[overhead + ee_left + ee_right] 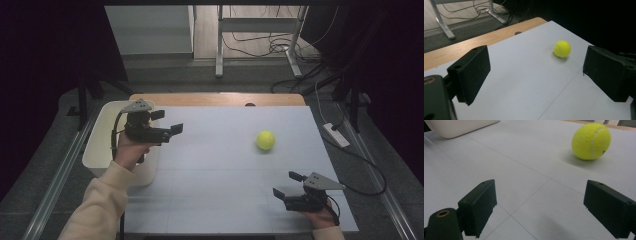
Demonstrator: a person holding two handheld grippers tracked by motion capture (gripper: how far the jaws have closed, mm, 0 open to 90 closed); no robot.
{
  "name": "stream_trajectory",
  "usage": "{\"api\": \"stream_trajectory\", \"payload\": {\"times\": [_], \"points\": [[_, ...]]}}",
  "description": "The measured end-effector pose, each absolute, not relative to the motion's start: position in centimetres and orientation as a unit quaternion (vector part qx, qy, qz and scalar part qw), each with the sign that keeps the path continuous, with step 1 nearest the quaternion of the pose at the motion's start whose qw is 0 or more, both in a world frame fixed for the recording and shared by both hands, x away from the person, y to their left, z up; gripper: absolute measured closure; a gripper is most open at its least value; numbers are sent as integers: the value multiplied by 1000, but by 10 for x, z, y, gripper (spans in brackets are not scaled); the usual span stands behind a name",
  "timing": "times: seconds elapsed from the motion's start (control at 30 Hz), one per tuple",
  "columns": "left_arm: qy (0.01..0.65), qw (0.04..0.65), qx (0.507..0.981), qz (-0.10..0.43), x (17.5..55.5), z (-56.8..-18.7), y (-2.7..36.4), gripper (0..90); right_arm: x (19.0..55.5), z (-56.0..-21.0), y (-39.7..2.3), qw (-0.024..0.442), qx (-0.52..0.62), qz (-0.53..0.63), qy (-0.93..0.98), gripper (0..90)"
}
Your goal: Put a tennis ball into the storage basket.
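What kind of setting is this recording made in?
Probably a lab or workshop test bench: a white-topped table ringed by dark curtains, loose cables on the floor, and metal frame legs behind it.

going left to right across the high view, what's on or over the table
white rectangular plastic bin at the left edge → left gripper, black, held over the bin's right side with fingers apart → yellow felt tennis ball on the white table sheet → right gripper, black, open, low at the near right.

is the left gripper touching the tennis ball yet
Apart. The high view shows bare table between the left gripper and the tennis ball; its own view shows open, empty jaws.
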State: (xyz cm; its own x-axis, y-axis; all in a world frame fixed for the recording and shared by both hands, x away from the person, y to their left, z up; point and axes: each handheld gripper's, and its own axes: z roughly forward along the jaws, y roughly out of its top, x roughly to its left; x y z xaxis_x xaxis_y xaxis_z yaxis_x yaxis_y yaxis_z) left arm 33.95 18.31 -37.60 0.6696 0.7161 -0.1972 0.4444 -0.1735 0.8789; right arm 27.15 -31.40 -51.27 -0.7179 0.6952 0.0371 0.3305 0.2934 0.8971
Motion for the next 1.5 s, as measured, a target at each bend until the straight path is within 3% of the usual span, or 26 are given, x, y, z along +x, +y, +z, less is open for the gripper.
{"api": "stream_trajectory", "payload": {"times": [1.5], "points": [[344, 489, 797, 85, 343, -397, 124, 83, 275, -513, -313, 186, 334, 497, 779, 112]]}}
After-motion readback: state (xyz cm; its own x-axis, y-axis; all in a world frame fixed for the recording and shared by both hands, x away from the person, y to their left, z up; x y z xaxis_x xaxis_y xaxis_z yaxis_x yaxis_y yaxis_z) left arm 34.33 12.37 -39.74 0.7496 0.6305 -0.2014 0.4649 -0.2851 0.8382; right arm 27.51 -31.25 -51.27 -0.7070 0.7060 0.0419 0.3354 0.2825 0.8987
